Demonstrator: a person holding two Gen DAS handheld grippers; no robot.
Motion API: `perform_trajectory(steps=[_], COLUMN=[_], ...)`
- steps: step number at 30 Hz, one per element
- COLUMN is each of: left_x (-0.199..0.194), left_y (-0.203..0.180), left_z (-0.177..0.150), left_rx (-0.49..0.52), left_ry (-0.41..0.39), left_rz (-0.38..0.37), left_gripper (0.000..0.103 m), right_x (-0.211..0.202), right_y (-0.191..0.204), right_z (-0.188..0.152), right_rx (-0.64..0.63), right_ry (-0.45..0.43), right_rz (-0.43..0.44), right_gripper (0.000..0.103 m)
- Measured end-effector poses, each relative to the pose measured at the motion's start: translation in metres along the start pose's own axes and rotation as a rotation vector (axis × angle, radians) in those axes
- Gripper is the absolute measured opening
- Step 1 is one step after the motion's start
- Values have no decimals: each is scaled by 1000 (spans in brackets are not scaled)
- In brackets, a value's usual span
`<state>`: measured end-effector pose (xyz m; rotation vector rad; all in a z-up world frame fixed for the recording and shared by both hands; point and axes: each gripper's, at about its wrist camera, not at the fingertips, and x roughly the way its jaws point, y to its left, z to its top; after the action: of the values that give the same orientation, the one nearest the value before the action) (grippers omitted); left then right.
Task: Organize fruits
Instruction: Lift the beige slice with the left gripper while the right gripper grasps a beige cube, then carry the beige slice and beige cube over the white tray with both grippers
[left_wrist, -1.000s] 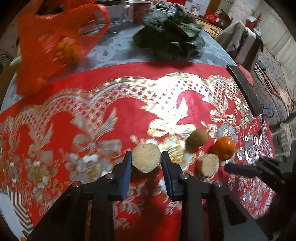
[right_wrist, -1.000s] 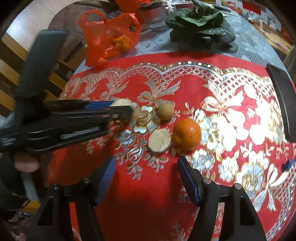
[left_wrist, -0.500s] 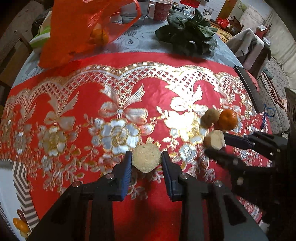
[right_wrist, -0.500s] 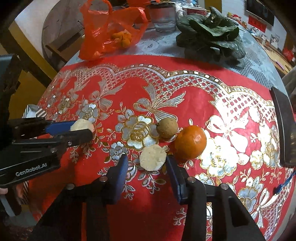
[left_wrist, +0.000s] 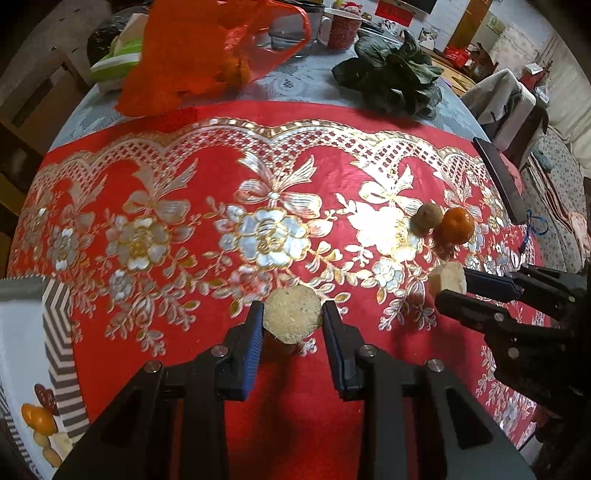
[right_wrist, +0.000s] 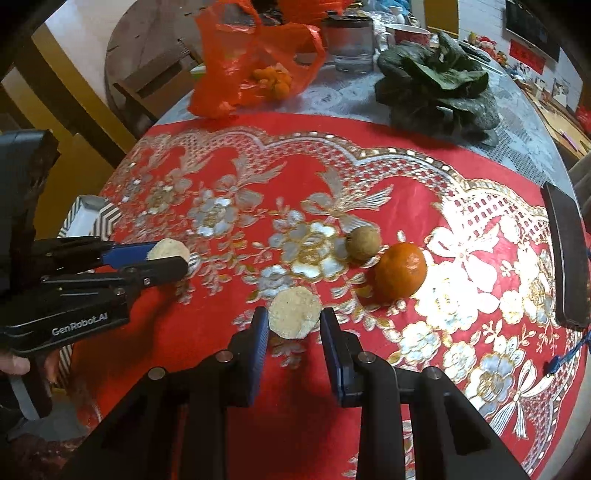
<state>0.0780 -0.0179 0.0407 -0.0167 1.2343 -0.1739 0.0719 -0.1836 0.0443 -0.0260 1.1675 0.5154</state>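
My left gripper (left_wrist: 291, 325) is shut on a pale, peeled round fruit (left_wrist: 291, 315) and holds it above the red cloth. It also shows in the right wrist view (right_wrist: 168, 251). My right gripper (right_wrist: 293, 328) is shut on a second pale peeled fruit (right_wrist: 294, 312), seen from the left wrist view too (left_wrist: 448, 278). An orange (right_wrist: 400, 270) and a small brown round fruit (right_wrist: 364, 242) lie touching each other on the cloth, just beyond the right gripper.
A striped white box (left_wrist: 33, 362) with fruit pictures sits at the near left table edge. A red plastic bag (right_wrist: 251, 62) with oranges, a glass (right_wrist: 349, 44), leafy greens (right_wrist: 439, 85) stand at the back. A dark flat remote-like object (right_wrist: 565, 254) lies right.
My left gripper carried its peeled fruit leftward, toward the striped box. My right gripper closed on the second peeled fruit and lifted it slightly.
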Motion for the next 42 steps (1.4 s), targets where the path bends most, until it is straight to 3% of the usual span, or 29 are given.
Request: perform_trajectory(steps=[22, 42], left_x=[-41, -86], left_y=[42, 124], left_z=[-33, -73], left_rx=[-106, -269], left_ry=[-61, -112], left_rz=[51, 125], left_gripper=[31, 31], right_x=[-4, 15], right_y=[69, 166], right_z=[4, 26], right_rx=[-133, -314], right_ry=[5, 17], right_rz=[56, 142], right_gripper=[31, 31])
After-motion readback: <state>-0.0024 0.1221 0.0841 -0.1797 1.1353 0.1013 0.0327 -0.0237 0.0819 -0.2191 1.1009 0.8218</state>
